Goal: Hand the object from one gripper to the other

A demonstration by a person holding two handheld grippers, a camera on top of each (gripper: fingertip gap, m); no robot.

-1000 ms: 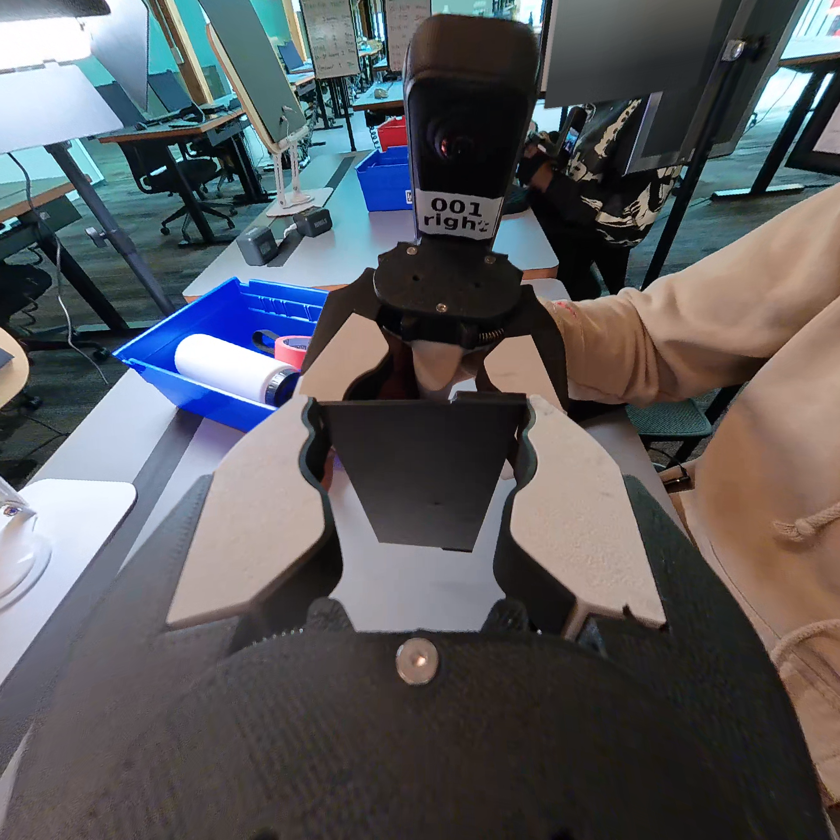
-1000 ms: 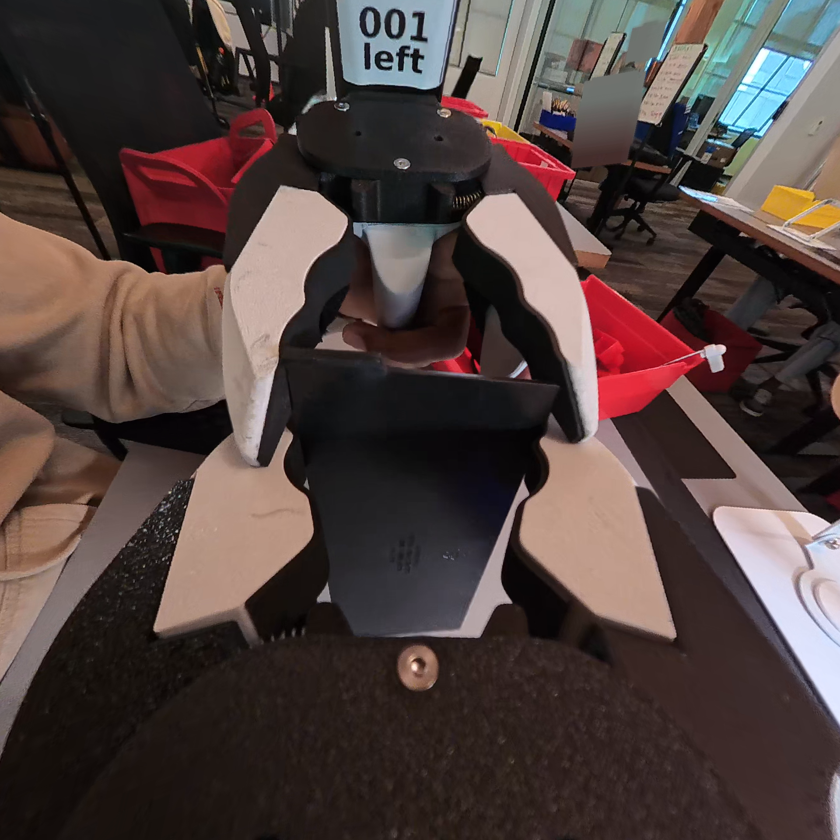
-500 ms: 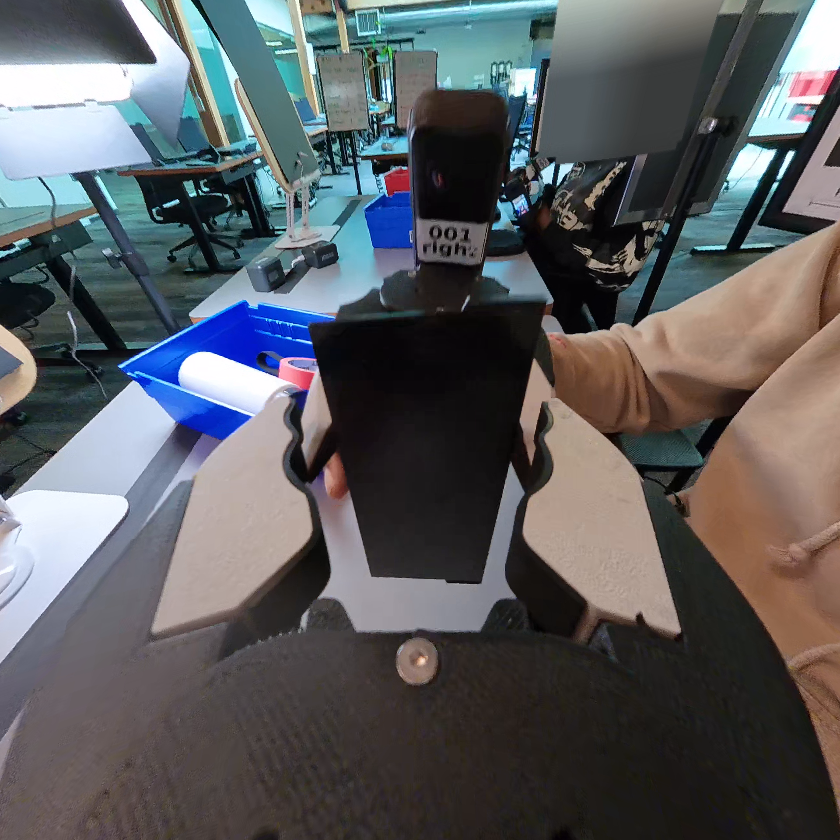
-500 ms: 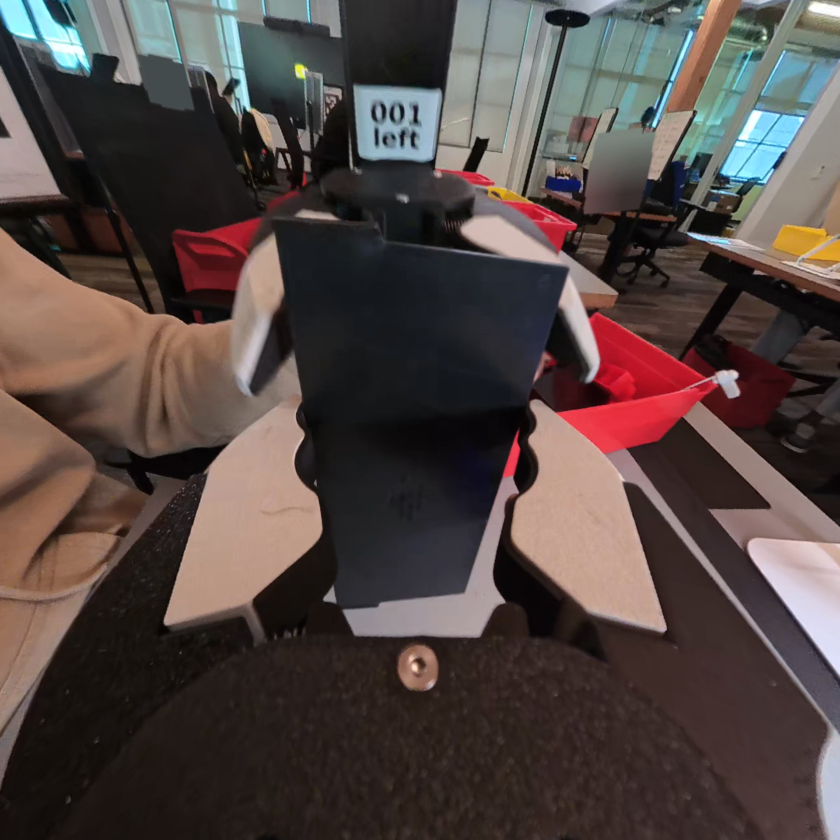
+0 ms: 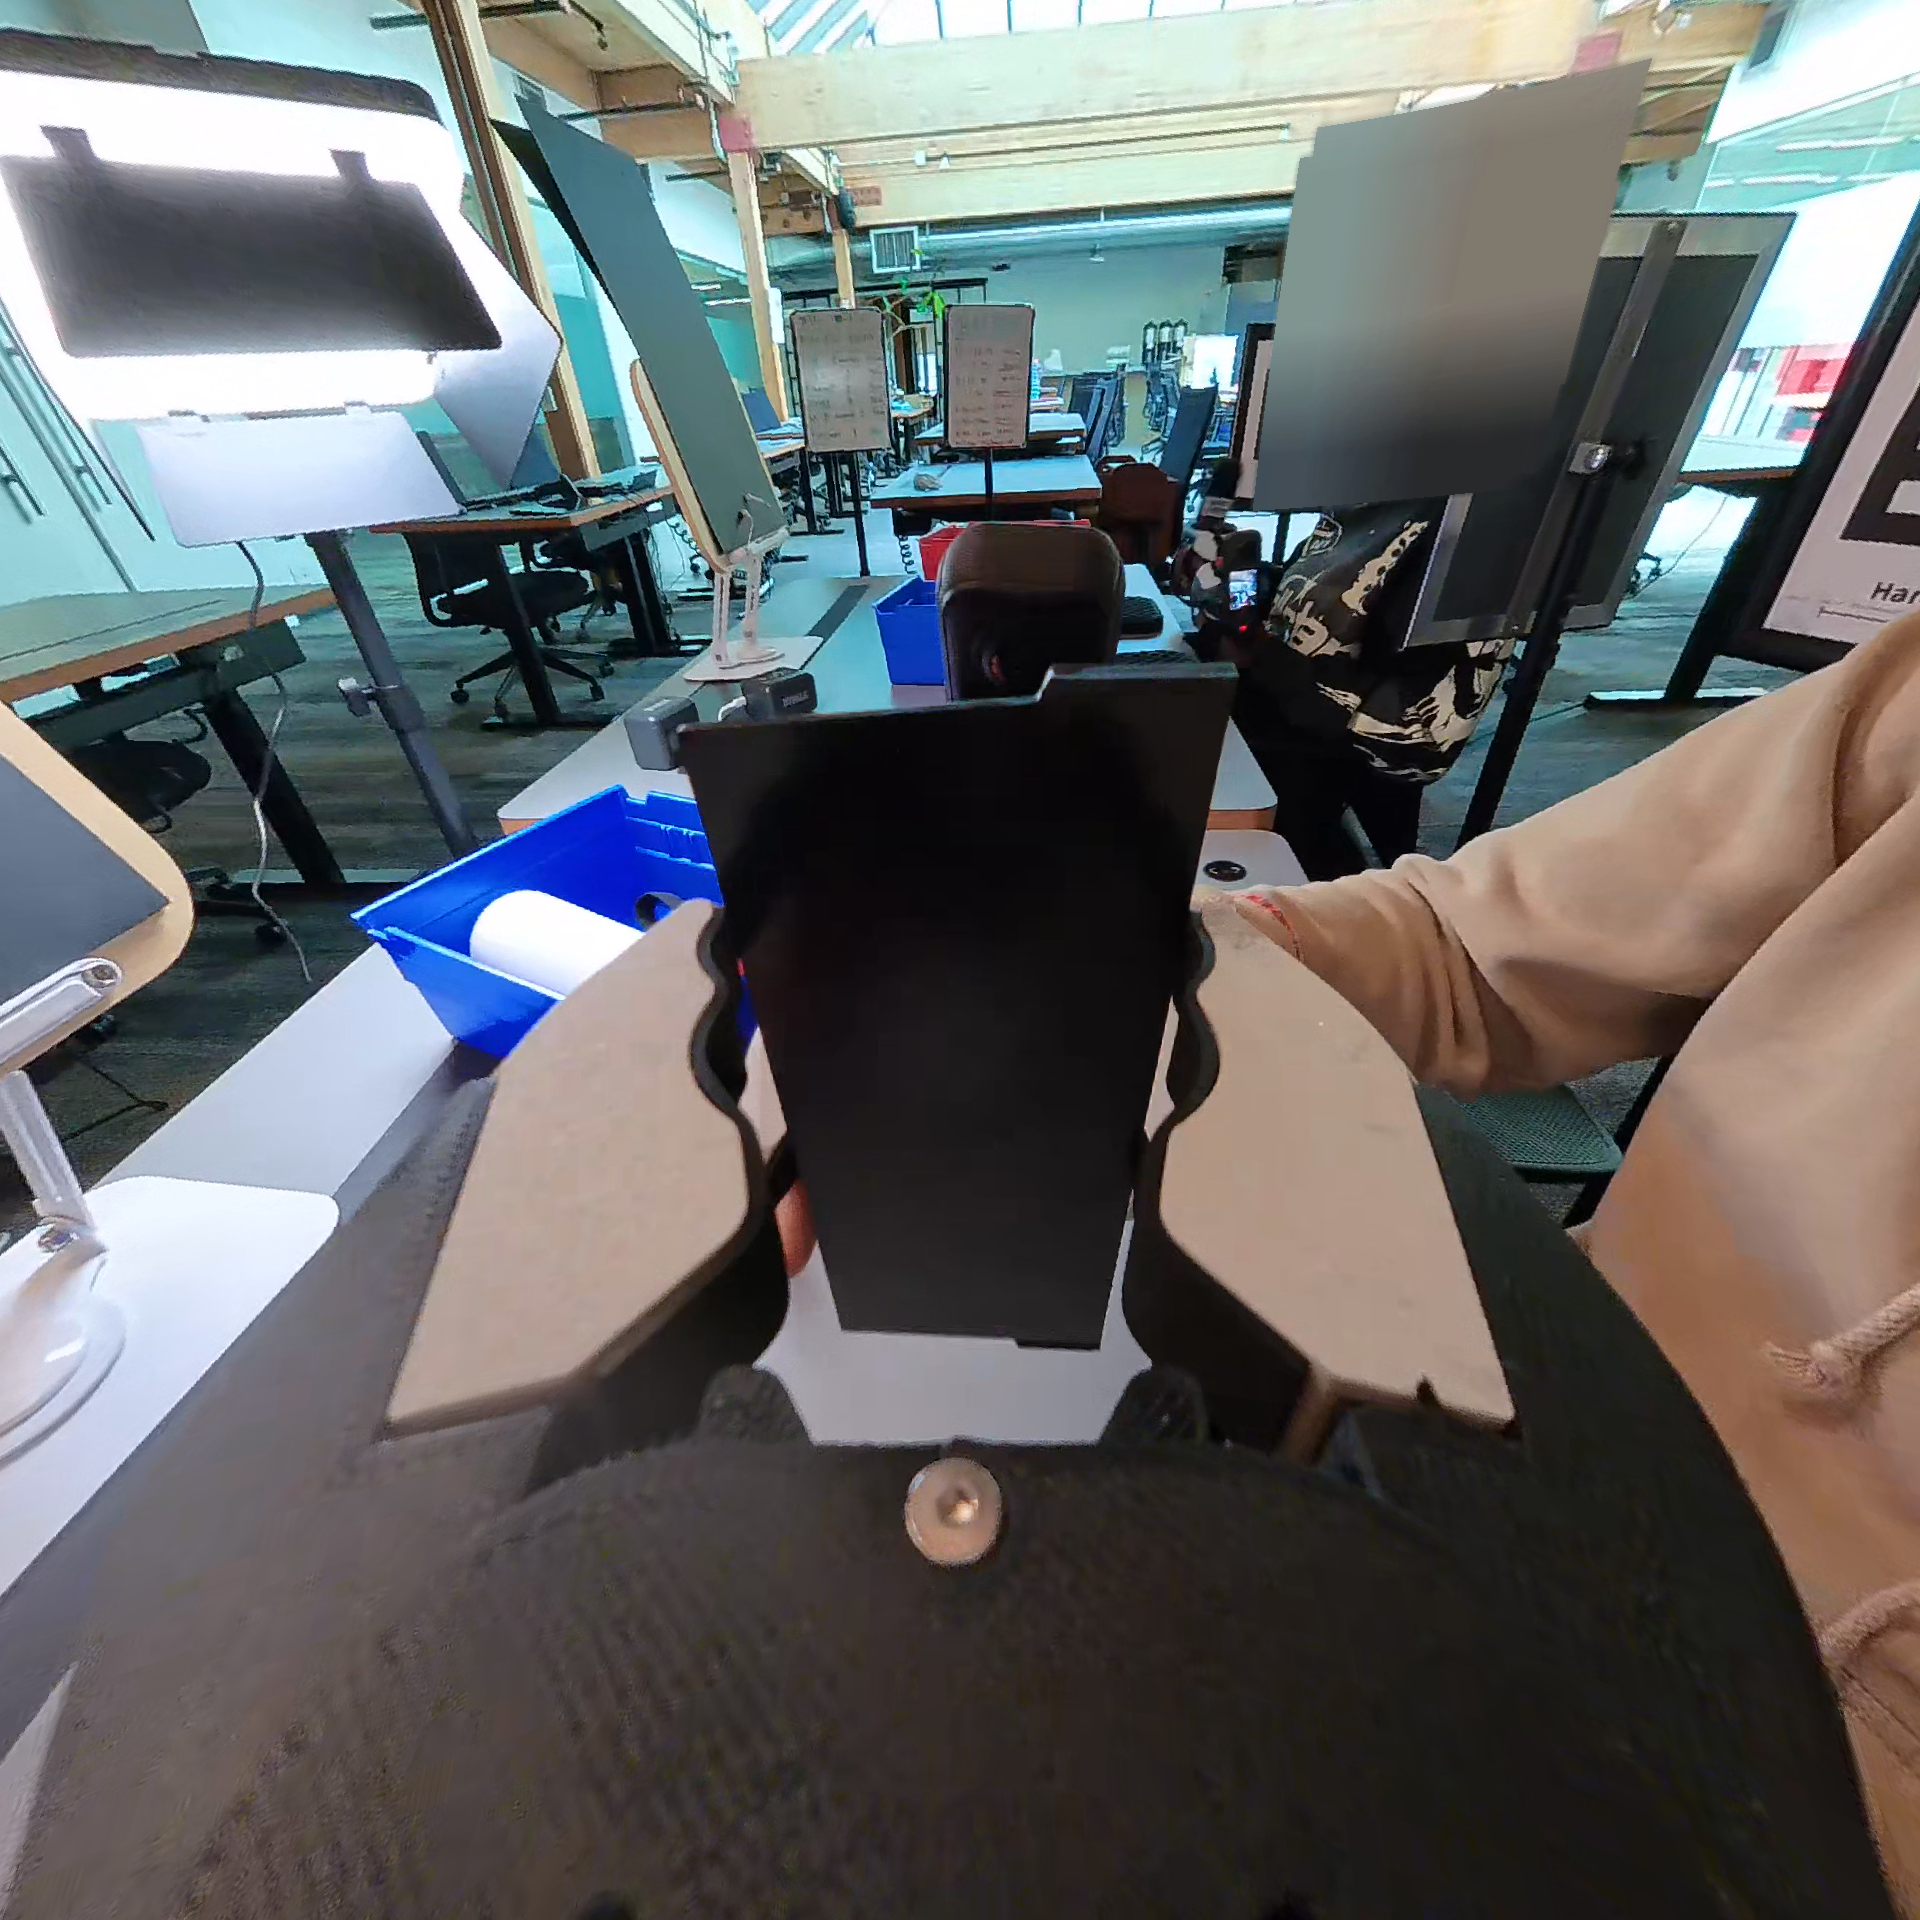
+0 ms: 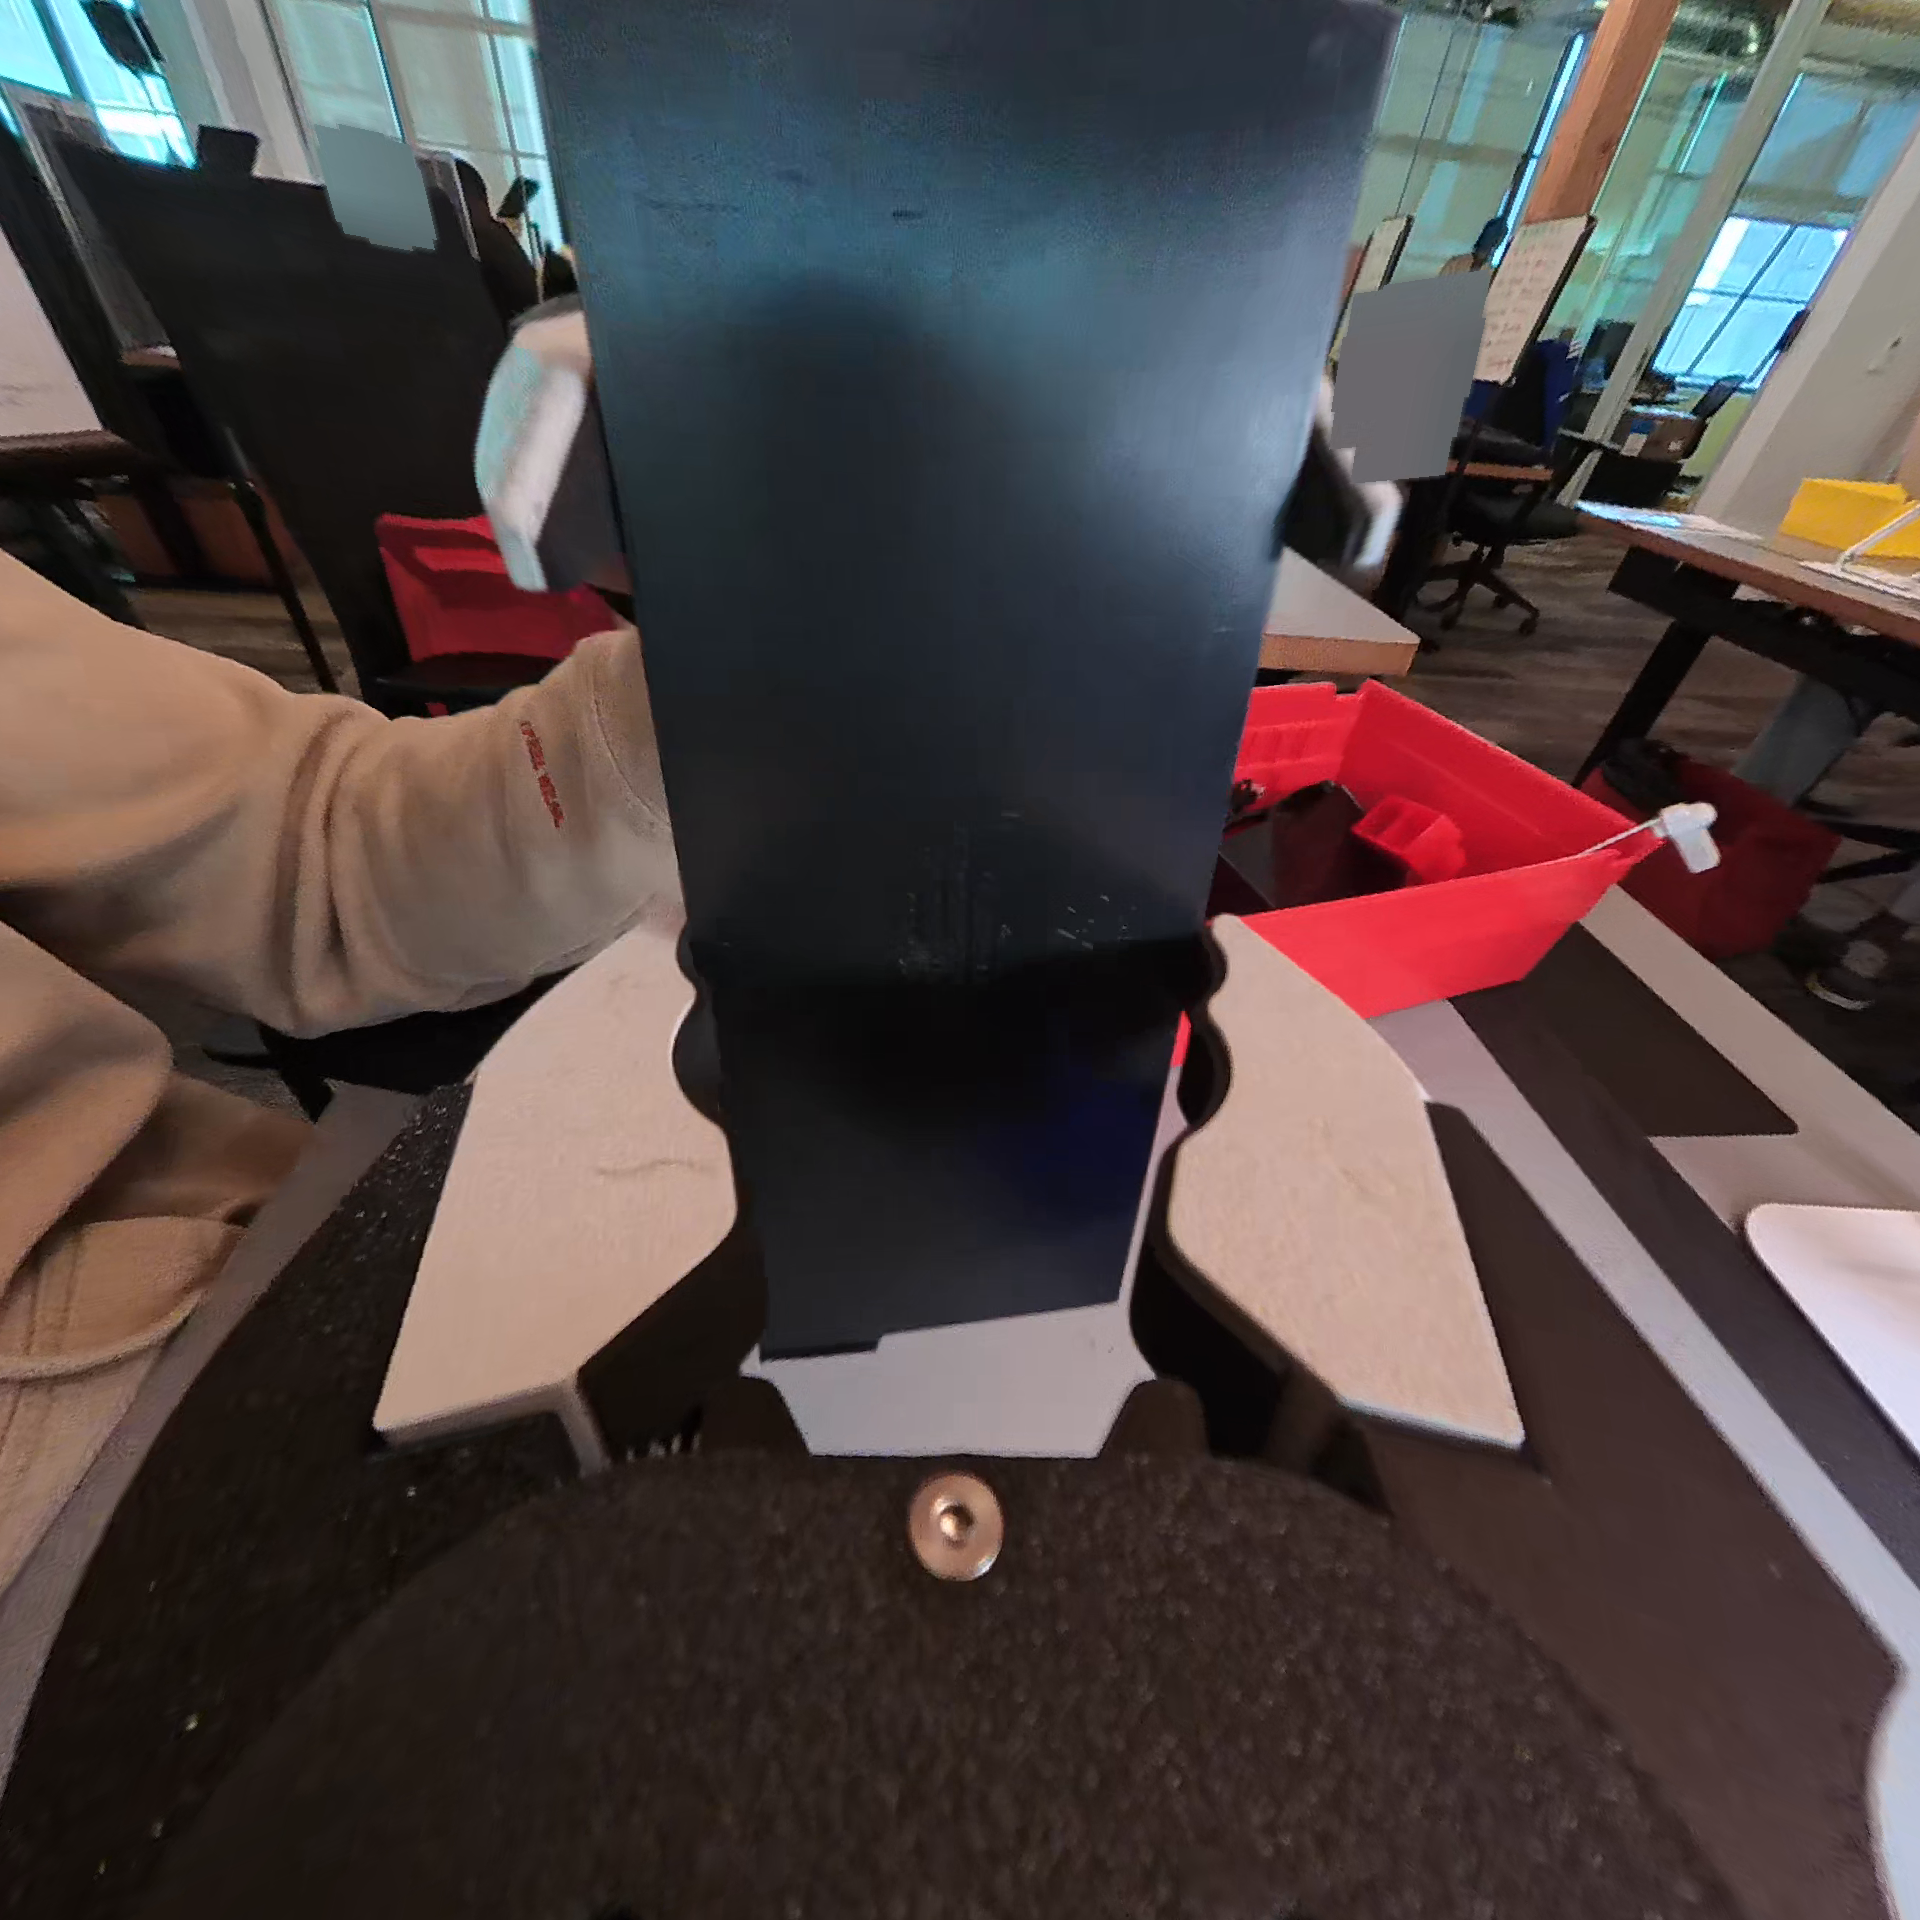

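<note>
A flat black plate (image 5: pixel 966 997) stands tilted up between my two grippers, above the grey table (image 5: pixel 312 1091). My left gripper (image 5: pixel 951 920) is shut on the plate's side edges. The plate hides most of the right gripper; only its black camera body (image 5: pixel 1029 603) shows above the top edge. In the right wrist view my right gripper (image 6: pixel 951 940) is shut on the same plate (image 6: pixel 956 623) at its near end. The left gripper's white fingers (image 6: pixel 530 468) sit blurred against the plate's far sides.
A blue bin (image 5: pixel 499 935) holding a white roll (image 5: pixel 551 935) sits on the table to the left. A red bin (image 6: pixel 1455 914) sits to the right. A white stand base (image 5: pixel 156 1299) is at the table's near left. Beige sleeves (image 5: pixel 1558 935) flank the grippers. Some 7 cm of space lies between my two pairs of fingers.
The plate has swung up from lying nearly flat to standing steeply, and it now covers the opposite gripper in each view. Both grippers have kept hold of it.
</note>
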